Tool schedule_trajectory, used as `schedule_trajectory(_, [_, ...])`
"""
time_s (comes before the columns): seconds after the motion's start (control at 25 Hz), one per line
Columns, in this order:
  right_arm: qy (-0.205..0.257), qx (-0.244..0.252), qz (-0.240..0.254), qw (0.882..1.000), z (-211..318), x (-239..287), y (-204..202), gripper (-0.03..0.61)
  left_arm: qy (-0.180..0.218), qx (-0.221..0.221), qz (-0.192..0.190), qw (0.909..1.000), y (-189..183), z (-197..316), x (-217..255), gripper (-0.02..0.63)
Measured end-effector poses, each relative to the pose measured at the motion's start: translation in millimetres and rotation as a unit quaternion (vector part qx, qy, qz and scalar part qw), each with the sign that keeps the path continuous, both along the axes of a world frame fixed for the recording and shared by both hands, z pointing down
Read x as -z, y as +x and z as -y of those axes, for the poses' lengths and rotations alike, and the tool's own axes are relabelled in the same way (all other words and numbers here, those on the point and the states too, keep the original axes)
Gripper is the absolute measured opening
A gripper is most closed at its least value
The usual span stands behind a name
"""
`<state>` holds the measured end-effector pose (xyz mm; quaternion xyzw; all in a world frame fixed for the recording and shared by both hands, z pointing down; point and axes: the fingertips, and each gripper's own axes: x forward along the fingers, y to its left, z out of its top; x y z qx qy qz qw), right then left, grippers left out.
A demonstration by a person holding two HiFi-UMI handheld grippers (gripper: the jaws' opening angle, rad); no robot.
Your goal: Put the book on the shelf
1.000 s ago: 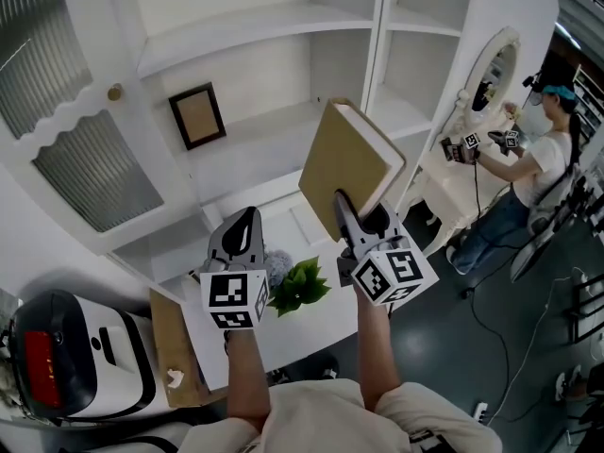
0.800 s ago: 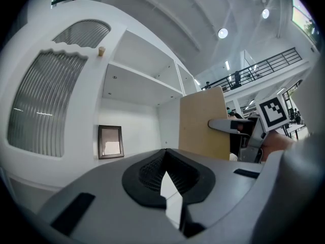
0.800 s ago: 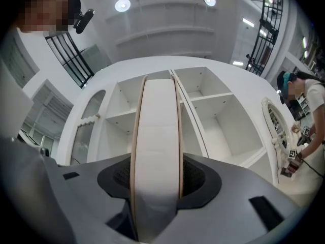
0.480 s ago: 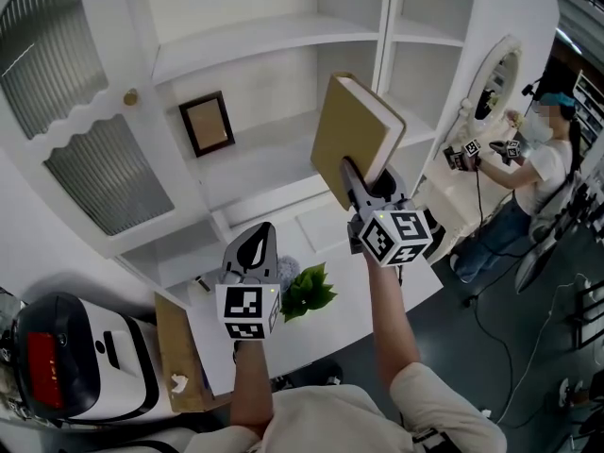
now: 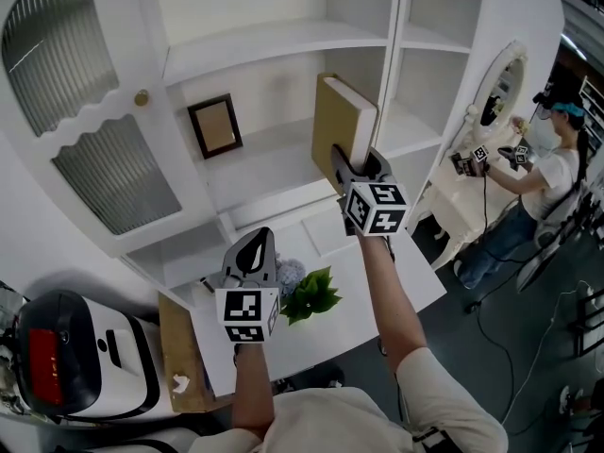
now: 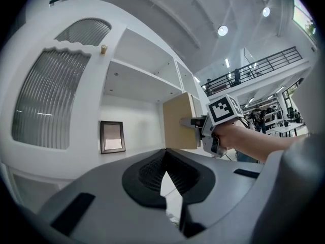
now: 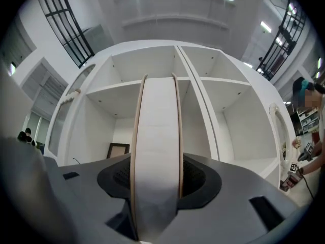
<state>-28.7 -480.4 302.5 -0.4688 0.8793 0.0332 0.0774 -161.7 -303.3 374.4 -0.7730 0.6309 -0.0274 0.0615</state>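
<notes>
Book point(image 5: 338, 121): thick hardback with plain tan covers and a white page block, held upright, page edges facing the right gripper view.
Book's place: in the air in front of the open shelf point(image 5: 274, 163), just beside its white divider point(image 5: 394, 83) and well apart from the dark picture frame point(image 5: 214, 125).
Right claw point(image 5: 353, 163): clamped on the book's lower end, one cover against each pad.
Left claw point(image 5: 251, 253): jaws together, holding nothing.

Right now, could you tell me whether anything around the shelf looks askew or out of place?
Nothing stands out. The book sits upright in the right gripper before the shelf, the picture frame stands straight at its back, and nothing is spilled near the plant.
</notes>
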Motion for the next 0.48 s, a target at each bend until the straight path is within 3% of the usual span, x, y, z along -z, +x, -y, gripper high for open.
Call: schedule_trajectory(0.48, [-0.011, -0.017, -0.037, 0.999, 46, -2, -27, 0.232, 0.001, 0.005, 0.005, 1.0000, -10, -6, 0, 0.017])
